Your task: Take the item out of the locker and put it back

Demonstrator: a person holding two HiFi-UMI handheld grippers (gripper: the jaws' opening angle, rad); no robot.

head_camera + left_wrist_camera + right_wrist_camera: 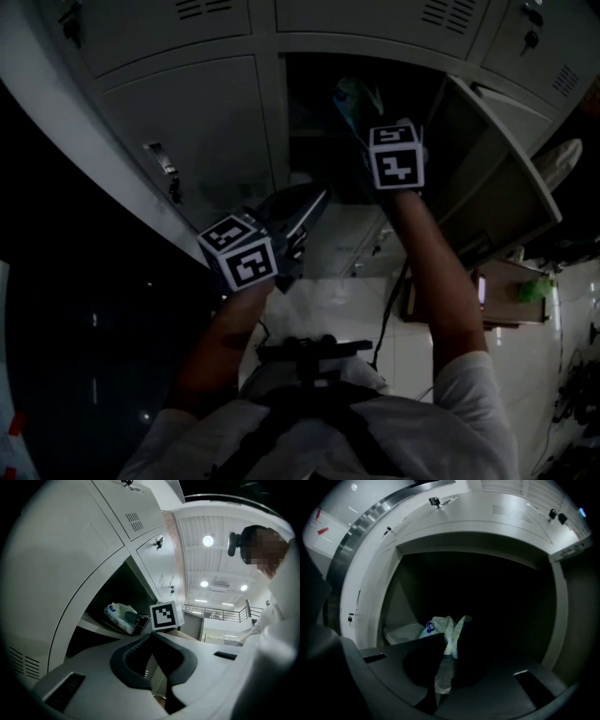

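Observation:
The item is a white plastic-wrapped packet with blue print (120, 616), lying at the front of the open locker's shelf (91, 626). In the head view the packet (354, 97) shows dimly inside the dark locker compartment (319, 103). My right gripper (367, 122) reaches into the compartment, shut on a fold of the packet's wrapper (447, 641); its marker cube (166, 615) shows beside the packet. My left gripper (305, 214) hangs lower, outside the locker at its left, and its jaws (152, 636) are shut with nothing between them.
The locker's door (502, 183) stands swung open at the right. Closed grey lockers (197, 131) with keys in their locks surround the open one. A small table with a green thing (534, 289) stands on the floor at the right.

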